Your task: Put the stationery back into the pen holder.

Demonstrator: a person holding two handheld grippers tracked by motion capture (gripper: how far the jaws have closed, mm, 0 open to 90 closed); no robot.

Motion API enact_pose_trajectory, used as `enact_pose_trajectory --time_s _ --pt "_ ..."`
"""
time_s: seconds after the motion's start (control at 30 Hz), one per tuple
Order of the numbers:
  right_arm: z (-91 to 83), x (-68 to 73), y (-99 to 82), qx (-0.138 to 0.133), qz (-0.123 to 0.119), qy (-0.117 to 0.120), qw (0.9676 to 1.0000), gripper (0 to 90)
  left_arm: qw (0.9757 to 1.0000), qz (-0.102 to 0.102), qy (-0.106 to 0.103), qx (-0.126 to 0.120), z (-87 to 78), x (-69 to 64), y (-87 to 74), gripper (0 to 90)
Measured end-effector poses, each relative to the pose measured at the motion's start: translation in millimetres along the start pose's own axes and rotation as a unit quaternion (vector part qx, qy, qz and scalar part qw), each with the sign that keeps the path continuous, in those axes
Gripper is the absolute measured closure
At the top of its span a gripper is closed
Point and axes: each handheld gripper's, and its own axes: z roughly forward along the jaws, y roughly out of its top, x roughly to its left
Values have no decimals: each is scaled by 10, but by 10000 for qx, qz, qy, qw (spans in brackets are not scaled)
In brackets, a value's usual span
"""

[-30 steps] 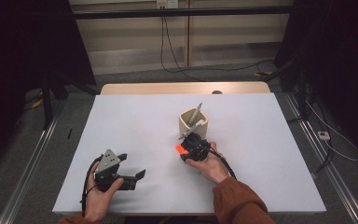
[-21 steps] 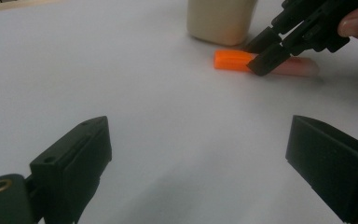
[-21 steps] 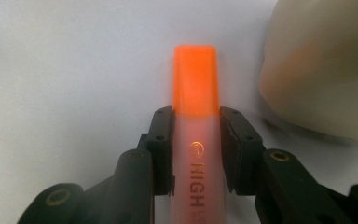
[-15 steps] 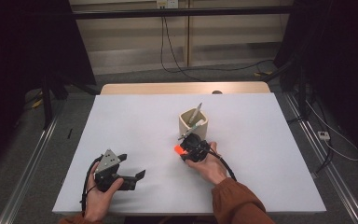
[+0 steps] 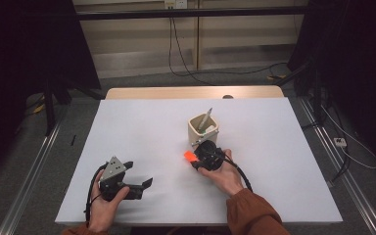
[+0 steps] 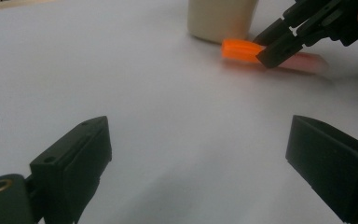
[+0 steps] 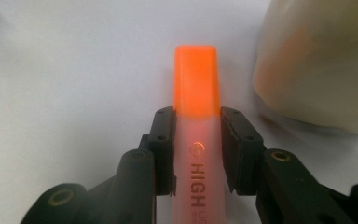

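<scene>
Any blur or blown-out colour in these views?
Right gripper view: highlighter sharp at its print, orange cap glows overexposed, cup blurred. Left gripper view: right claw soft, table hazy. High view: dark surroundings, evenly lit table.

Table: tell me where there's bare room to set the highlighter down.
Free: the table left of the cup, beyond the left gripper, and the strip right of the cup. Crowded: around the cup, where the right gripper holds the highlighter.

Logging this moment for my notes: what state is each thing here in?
Orange highlighter: capped, lying on the table, clamped at its sides.
Right gripper: shut on the highlighter.
Left gripper: open, holding nothing.
Beige cup: upright, holding pens.
</scene>
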Motion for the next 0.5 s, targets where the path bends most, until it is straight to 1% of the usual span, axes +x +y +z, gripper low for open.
enact_pose_trajectory --time_s 0.17,0.33,0.5 --pt "-44 12 -26 -142 -73 112 9998 674 10000 -2 8 8 -1 -2 0 67" --pt "-99 8 -51 -378 -96 222 9990 673 10000 3 7 12 0 -2 0 67" --pt "-151 3 -66 -577 -38 300 9979 673 10000 -14 -1 3 -1 -2 0 67"
